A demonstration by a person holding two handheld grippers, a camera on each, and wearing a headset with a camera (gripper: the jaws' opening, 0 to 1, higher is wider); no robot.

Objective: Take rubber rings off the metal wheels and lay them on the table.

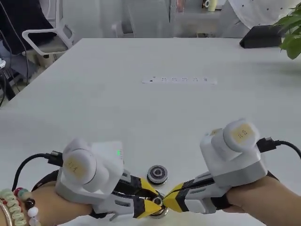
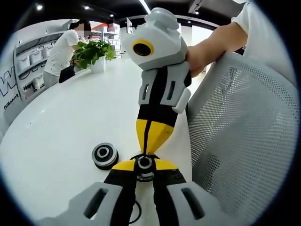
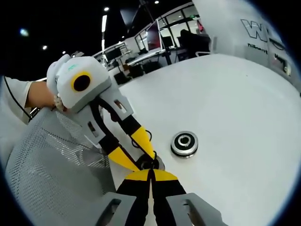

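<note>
A small metal wheel [image 1: 160,213] sits at the table's near edge, held between the yellow tips of my left gripper [image 1: 151,204], which is shut on it. My right gripper [image 1: 166,201] comes in from the other side. Its tips are pressed together on the black rubber ring at the wheel's rim. In the left gripper view the wheel [image 2: 144,163] lies between my own tips, and the right gripper [image 2: 149,151] pinches at its far edge. The right gripper view has its shut tips [image 3: 150,173] against the wheel [image 3: 155,163]. A second wheel [image 1: 157,173] with its black ring lies just beyond.
A thin black loop [image 2: 135,213] lies on the table under my left gripper. Farther back there is a white power strip [image 1: 178,79]. A plant [image 1: 292,28] and a dark object [image 1: 263,36] stand at the far right. A mesh chair back [image 2: 235,141] is close behind the grippers.
</note>
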